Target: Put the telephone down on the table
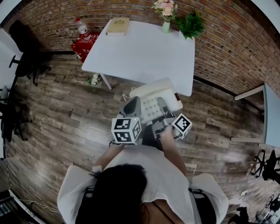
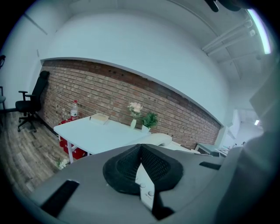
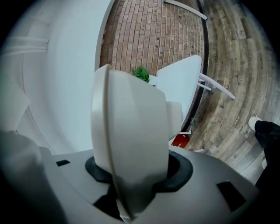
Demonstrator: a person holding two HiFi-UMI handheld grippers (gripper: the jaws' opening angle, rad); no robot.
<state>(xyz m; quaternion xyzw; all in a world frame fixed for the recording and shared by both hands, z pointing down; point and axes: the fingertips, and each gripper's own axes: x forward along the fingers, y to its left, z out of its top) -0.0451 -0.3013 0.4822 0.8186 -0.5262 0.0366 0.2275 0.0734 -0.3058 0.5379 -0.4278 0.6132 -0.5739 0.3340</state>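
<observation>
A cream-white telephone with a keypad hangs in the air in front of the person, over the wooden floor just short of the white table's near edge. My left gripper is shut on its left side; in the left gripper view the black pads pinch a thin white edge with small buttons. My right gripper clamps the right side. The right gripper view is filled by the telephone's rounded cream body wedged between the jaws. Each gripper's marker cube sits below the telephone in the head view.
On the table's far edge lie a book, a vase of flowers and a green plant. A red box with a bottle stands left of it. An office chair is far left, another table far right.
</observation>
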